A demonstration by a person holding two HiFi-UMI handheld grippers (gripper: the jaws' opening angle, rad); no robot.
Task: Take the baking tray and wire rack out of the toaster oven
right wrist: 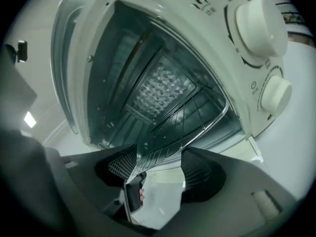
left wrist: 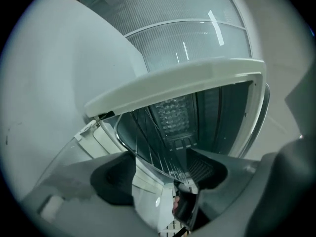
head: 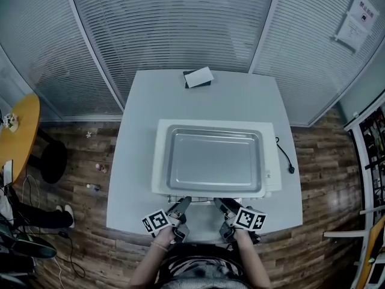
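The baking tray [head: 213, 159] lies on top of the white toaster oven [head: 157, 161]. The oven's door hangs open toward me. The wire rack [head: 201, 198] sits in the cavity with its front rim showing at the mouth. My left gripper [head: 183, 205] is at the rack's left front; the rack [left wrist: 148, 142] runs slantwise between its spread jaws [left wrist: 165, 174], and no pad visibly presses on it. My right gripper [head: 220, 204] is at the right front. Its jaws [right wrist: 158, 174] stand apart, with the rack's rim [right wrist: 197, 132] between them.
The oven fills most of the white table [head: 135, 131]; its knobs [right wrist: 259, 26] are on the right front. A power cord [head: 286, 155] trails off its right side. A small dark and white box [head: 198, 77] lies at the table's back edge. Blinds enclose the far side.
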